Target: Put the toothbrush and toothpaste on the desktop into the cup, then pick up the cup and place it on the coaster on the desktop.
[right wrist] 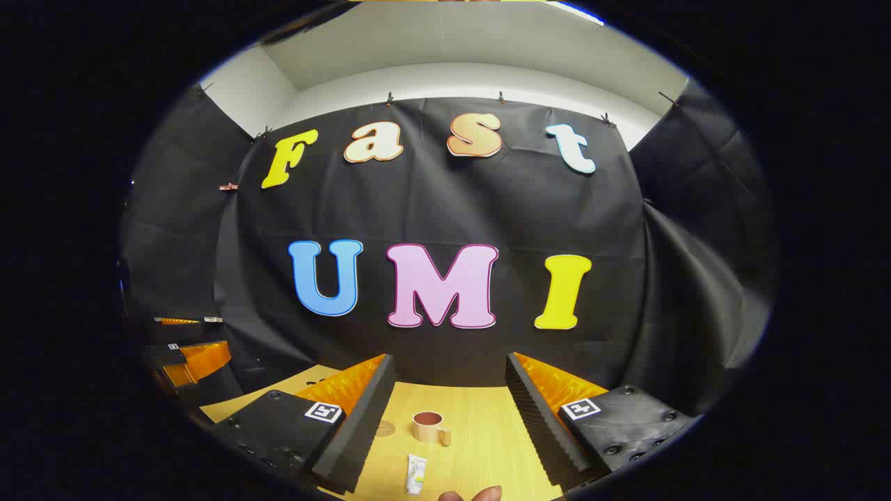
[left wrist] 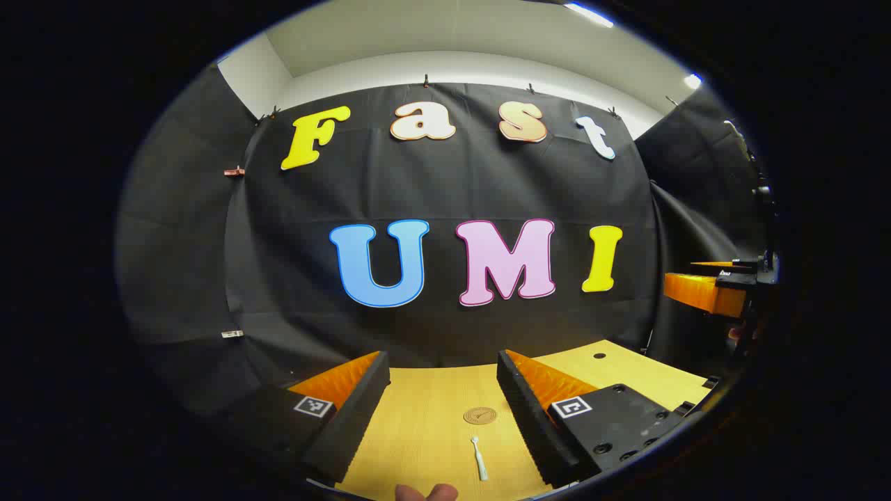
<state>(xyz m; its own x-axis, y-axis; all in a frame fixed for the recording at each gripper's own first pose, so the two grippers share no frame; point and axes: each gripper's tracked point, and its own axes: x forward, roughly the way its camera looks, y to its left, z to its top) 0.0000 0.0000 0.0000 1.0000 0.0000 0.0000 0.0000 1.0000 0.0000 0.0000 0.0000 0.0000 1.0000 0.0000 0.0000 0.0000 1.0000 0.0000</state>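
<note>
In the left gripper view my left gripper [left wrist: 443, 403] is open above the wooden desktop [left wrist: 424, 445]. Between its fingers lie a white toothbrush [left wrist: 479, 459] and, farther back, a round brown coaster [left wrist: 479, 415]. The right gripper [left wrist: 717, 289] shows at the far right edge. In the right gripper view my right gripper [right wrist: 450, 403] is open too, holding nothing. Ahead of it stands a tan cup [right wrist: 429, 426] with a handle, and nearer lies a white toothpaste tube [right wrist: 416, 474]. The coaster [right wrist: 385, 428] peeks out beside the left finger. The left gripper [right wrist: 184, 358] shows at the far left.
The black cloth wall closes the back and sides of the booth. A small dark hole [left wrist: 599, 355] sits in the desktop at the back right. A fingertip [left wrist: 426, 492] shows at the bottom edge of the left gripper view, another [right wrist: 473, 495] in the right gripper view.
</note>
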